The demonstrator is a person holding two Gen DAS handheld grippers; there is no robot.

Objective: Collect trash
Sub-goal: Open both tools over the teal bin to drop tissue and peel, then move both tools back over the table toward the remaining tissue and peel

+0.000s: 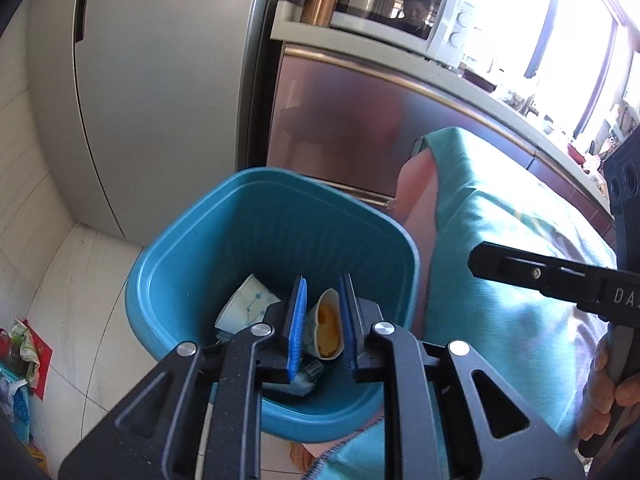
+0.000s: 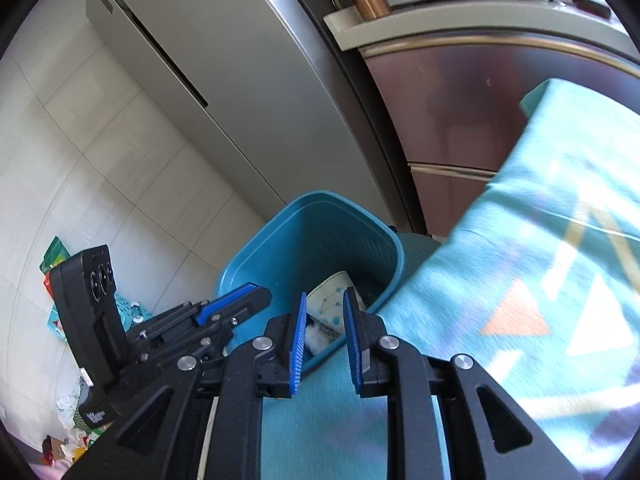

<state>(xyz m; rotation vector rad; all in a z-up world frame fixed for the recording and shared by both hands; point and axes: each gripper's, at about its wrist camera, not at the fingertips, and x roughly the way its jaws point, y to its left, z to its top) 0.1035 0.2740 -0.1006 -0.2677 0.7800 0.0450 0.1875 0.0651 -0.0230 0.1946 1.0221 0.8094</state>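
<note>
- blue trash bin (image 1: pixel 224 240): stands on the tiled floor (image 1: pixel 60 264), just beside the cloth-covered desk; open top.
- contents: white paper cup with blue print (image 1: pixel 244 304) lying on its side; crumpled white cup with an orange inside (image 1: pixel 326 328); small clear scraps at the bottom.
- left gripper (image 1: pixel 322 328): above the bin, blue pads slightly apart, holding nothing; the orange-lined cup shows through the gap, lying in the bin.
- right gripper (image 2: pixel 324 336): over the desk edge near the bin, narrowly parted, empty.
- teal tablecloth (image 2: pixel 520 240): covers the desk.
- grey fridge (image 1: pixel 160 100): behind the bin.
- microwave (image 1: pixel 400 12): on the counter.
- litter (image 1: pixel 18 360): on the floor, well apart from the bin.
</note>
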